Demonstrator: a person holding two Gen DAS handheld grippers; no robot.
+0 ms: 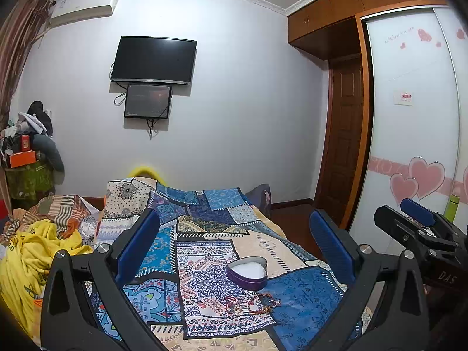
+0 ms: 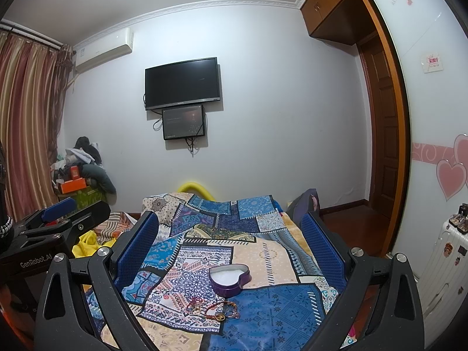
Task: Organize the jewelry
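Observation:
A purple heart-shaped tin (image 1: 248,273) with a white lining lies open on the patchwork bedspread (image 1: 304,295); it also shows in the right wrist view (image 2: 230,279). Just in front of it lie red cord bracelets with gold charms (image 1: 254,304), also in the right wrist view (image 2: 215,310). My left gripper (image 1: 234,251) is open and empty, held above and behind the jewelry. My right gripper (image 2: 231,251) is open and empty, at about the same height. Each gripper shows at the edge of the other's view, the right one (image 1: 421,231) and the left one (image 2: 55,222).
The bed runs toward a white wall with a TV (image 1: 153,60) and a small screen below it. A yellow blanket (image 1: 35,257) and striped bedding lie left. A wardrobe with heart stickers (image 1: 415,146), a wooden door and a white suitcase (image 2: 441,266) stand right.

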